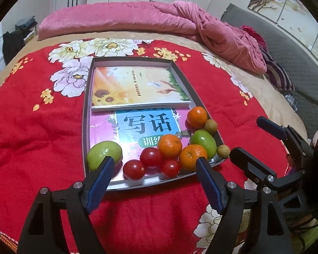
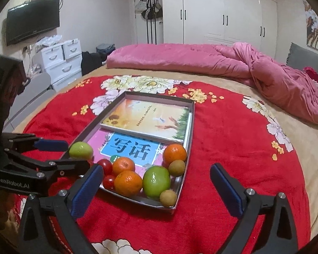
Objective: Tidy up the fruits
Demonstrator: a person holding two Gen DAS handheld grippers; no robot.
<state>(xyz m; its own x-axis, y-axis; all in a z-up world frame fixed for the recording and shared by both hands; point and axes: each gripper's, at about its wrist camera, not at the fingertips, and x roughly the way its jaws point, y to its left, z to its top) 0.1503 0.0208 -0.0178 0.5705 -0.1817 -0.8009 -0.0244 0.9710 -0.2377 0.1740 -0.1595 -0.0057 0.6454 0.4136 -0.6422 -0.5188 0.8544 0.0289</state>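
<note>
My left tongs (image 1: pixel 154 165) stand apart with nothing gripped; their blue pads (image 1: pixel 100 182) frame the near end of the metal tray (image 1: pixel 85 114), and the fruit seen between them lies beyond the tips, untouched. My right tongs (image 2: pixel 156 182) are spread wider still, also empty, hovering over the red flowered blanket (image 2: pixel 233 148) just short of the tray's near corner. In the left view they show at the right edge (image 1: pixel 250 141), beside the tray.

All the fruit sits at the tray's near end. At the left corner lies a green apple (image 1: pixel 105 153), apart from the rest. Next come three cherry tomatoes (image 1: pixel 151 156) in a cluster, touching one another. Just right of them are two oranges (image 1: pixel 193 155), one behind the other, with a second green fruit (image 1: pixel 203 140) against the right wall. A small brown round fruit (image 1: pixel 223 150) rests at the near right corner, hard against the rim. Further back along that wall a third orange (image 1: pixel 197 116) sits with another small brown fruit (image 1: pixel 211 126) touching it.

Under the fruit lies a pink and blue booklet (image 1: pixel 146 124), and a sunflower-covered book (image 1: pixel 137 86) fills the tray's far half, overlapping it.

The tray rests on the blanket spread over the bed. Beyond, a pink duvet (image 2: pixel 201 59) is bunched along the far side. A white wardrobe (image 2: pixel 222 10) stands behind, with white drawers (image 2: pixel 61 59) and a wall television (image 2: pixel 32 20) to the left.
</note>
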